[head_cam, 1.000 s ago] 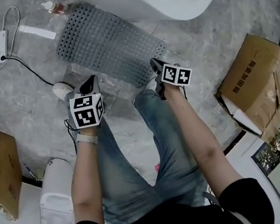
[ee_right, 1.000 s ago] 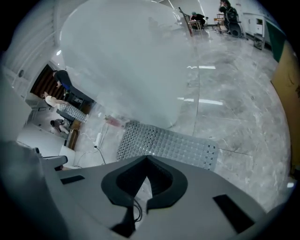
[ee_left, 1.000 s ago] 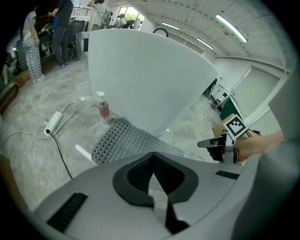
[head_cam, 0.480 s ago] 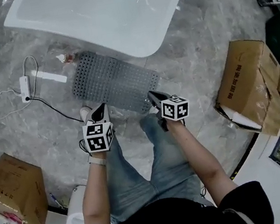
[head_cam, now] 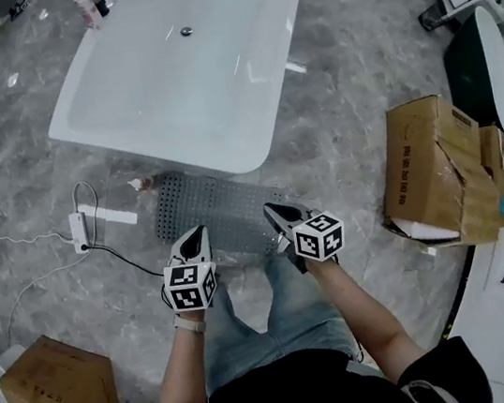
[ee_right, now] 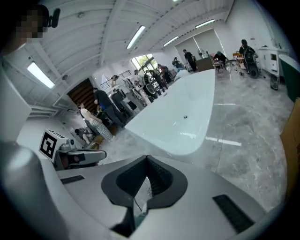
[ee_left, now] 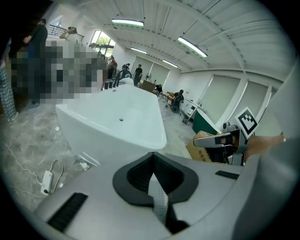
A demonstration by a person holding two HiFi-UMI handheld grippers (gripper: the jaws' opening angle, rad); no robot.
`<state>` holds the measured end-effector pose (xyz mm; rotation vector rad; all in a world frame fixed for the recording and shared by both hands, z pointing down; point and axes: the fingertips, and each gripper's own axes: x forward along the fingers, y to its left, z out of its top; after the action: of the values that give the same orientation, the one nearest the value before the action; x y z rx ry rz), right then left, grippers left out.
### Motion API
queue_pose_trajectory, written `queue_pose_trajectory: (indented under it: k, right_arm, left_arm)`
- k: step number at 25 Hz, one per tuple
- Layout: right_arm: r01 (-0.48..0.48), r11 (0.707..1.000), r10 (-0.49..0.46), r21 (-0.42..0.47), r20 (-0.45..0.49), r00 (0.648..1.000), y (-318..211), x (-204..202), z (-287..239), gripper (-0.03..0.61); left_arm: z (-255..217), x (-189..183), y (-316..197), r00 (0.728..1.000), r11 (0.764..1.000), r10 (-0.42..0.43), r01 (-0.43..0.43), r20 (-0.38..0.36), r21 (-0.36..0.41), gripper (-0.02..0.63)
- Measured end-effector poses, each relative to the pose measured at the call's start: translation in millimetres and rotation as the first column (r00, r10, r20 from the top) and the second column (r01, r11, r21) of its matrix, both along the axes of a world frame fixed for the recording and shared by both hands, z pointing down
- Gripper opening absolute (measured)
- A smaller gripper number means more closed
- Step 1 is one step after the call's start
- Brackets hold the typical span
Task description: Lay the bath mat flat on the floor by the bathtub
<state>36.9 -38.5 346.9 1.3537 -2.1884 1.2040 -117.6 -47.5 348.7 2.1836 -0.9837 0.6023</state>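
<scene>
Left gripper (head_cam: 196, 237): mine, jaws clenched tip to tip, nothing held (a strip of dotted mat shows through the gap behind the tips).
Right gripper (head_cam: 273, 211): jaws clenched too, empty, level with the left one.
Mat (head_cam: 220, 210): grey, perforated, lying flat on the floor (head_cam: 344, 124), just beside the near end of the tub (head_cam: 184, 74); its near edge sits under both my grippers.
Cable block (head_cam: 78, 232): on the floor, left of the mat.
Boxes: one (head_cam: 437, 171) well right of the mat, one (head_cam: 59, 392) near left.
</scene>
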Motion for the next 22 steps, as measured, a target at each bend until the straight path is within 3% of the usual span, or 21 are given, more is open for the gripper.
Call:
queue_pose_trajectory:
  k: [6,10,14,19,22]
  right_arm:
    - [-0.013,0.986,0.013,0.166,-0.001,1.000,-5.5,-1.2,-105.8,0.025]
    - [0.002,0.948,0.008,0.320,-0.030,1.000,-18.6,1.4,-181.9,0.025]
    - [0.003,0.916,0.013,0.401,-0.038,0.999,-21.0,0.5,-250.0,0.025]
    - [0.039,0.857,-0.017,0.514,-0.048,0.999,-22.7,-3.5,-334.0,0.025]
    - [0.067,0.813,-0.042,0.578,-0.056,0.998,-18.2,-6.1,-379.7,0.025]
  left_arm:
    - [-88.7,7.7,-17.1,0.998,0.993,0.055,-0.051,-0.028,0.107,0.018]
    - [-144.3,16.3,-29.4,0.995,0.979,0.085,-0.072,-0.058,0.191,0.018]
    - [-206.7,13.1,-33.1,0.990,0.964,0.099,-0.071,-0.098,0.258,0.018]
    - [-284.8,20.3,-35.3,0.983,0.920,0.158,-0.112,-0.092,0.375,0.017]
    - [-330.4,22.8,-35.5,0.983,0.889,0.153,-0.092,-0.101,0.448,0.017]
